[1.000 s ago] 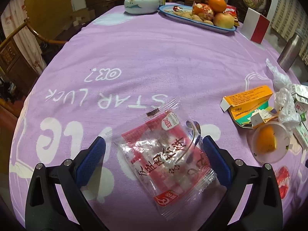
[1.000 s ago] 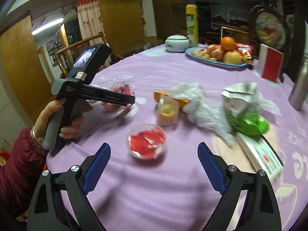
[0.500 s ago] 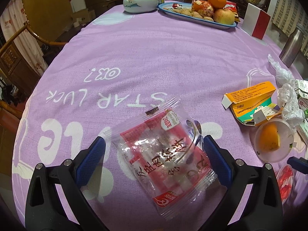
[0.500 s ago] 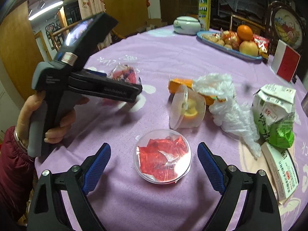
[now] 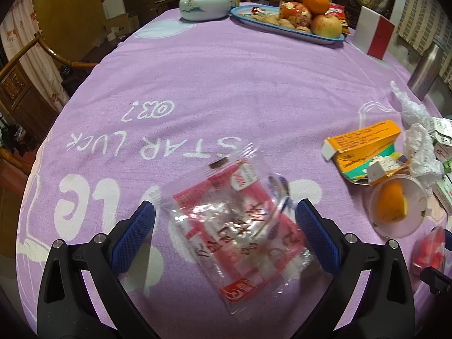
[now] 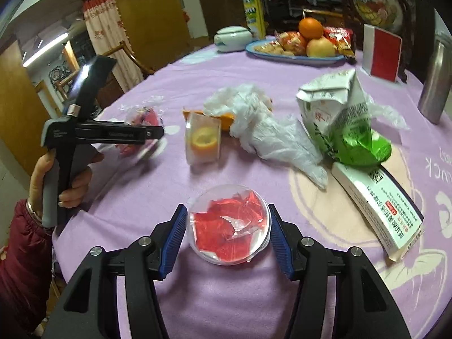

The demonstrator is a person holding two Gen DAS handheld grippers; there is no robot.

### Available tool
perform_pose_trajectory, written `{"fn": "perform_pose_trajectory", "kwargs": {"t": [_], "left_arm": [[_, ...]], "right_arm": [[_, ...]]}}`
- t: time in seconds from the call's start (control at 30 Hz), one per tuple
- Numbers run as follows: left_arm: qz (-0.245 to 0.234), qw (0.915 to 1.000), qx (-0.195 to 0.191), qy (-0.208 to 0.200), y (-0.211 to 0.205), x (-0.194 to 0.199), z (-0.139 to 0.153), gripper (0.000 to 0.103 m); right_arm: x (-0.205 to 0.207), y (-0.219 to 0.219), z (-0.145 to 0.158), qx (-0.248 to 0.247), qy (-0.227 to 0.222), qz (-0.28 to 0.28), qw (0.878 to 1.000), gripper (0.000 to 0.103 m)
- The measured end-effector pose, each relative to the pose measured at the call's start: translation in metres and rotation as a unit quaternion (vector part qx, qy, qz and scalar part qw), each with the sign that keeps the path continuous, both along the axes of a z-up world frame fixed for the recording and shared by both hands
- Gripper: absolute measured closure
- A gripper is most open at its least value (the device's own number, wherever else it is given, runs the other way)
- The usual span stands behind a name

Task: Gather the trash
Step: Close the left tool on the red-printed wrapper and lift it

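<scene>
Trash scattered over the purple tabletop [image 5: 254, 79]. From the left wrist: snack wrapper [image 5: 240, 226] lying flat, blurred, between the wide-spread fingers of the left hand-held gripper [image 5: 224, 233], pads clear of it on both sides; orange box [image 5: 364, 141] torn open to the right, crumpled plastic [image 5: 421, 152] just beyond it, clear cup [image 5: 398, 209] with an orange slice nearer; red scraps at the right edge, partly cut off; fruit tray [image 5: 288, 25] and white jar [image 5: 203, 7] at the far side. From the right wrist: round clear lid [image 6: 228, 224] holding red wrappers, flat on the cloth, between the fingers of the right hand-held gripper [image 6: 228, 237], jaws closing, blue pads just beside its rim, contact not certain; cup [image 6: 203, 141] on its side farther off, plastic bag [image 6: 268, 130] beside it, crushed carton [image 6: 341, 124] to the right leaning over a white box [image 6: 378, 206]; left hand-held gripper [image 6: 154, 132] at the left edge, gripped by a hand [image 6: 65, 180] in a dark red sleeve [image 6: 19, 260], over the wrapper [image 6: 141, 118].
</scene>
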State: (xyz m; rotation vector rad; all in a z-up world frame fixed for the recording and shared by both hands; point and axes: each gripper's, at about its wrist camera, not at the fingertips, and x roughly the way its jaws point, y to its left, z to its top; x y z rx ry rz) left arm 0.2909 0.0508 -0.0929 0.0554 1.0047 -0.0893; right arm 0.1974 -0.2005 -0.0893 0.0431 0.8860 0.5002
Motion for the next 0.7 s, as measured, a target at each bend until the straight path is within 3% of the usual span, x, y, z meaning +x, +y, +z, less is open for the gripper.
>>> {"fn": "perform_pose_trajectory", "kwargs": {"t": [0.23,0.33,0.4,0.47,0.7], "left_arm": [[-0.021,0.9996,-0.013,-0.01,-0.004,-0.005,0.004,0.021],[-0.027,0.9991,-0.025,-0.022,-0.003,-0.01,0.008,0.036],[-0.034,0.9976,-0.055,-0.024,0.0,-0.017,0.015,0.05],[-0.045,0.994,-0.098,-0.015,0.005,-0.025,0.02,0.056],[-0.031,0.9936,-0.096,-0.051,0.015,-0.062,0.048,0.056]], "right_arm": [[-0.005,0.009,-0.003,-0.029,-0.005,0.002,1.0,0.045],[-0.007,0.01,-0.004,-0.03,-0.002,0.003,1.0,0.047],[-0.01,0.005,0.0,-0.015,-0.011,0.0,1.0,0.047],[-0.011,0.0,0.003,0.002,-0.02,-0.006,1.0,0.047],[-0.015,-0.015,0.01,0.039,-0.041,-0.025,0.998,0.047]]}}
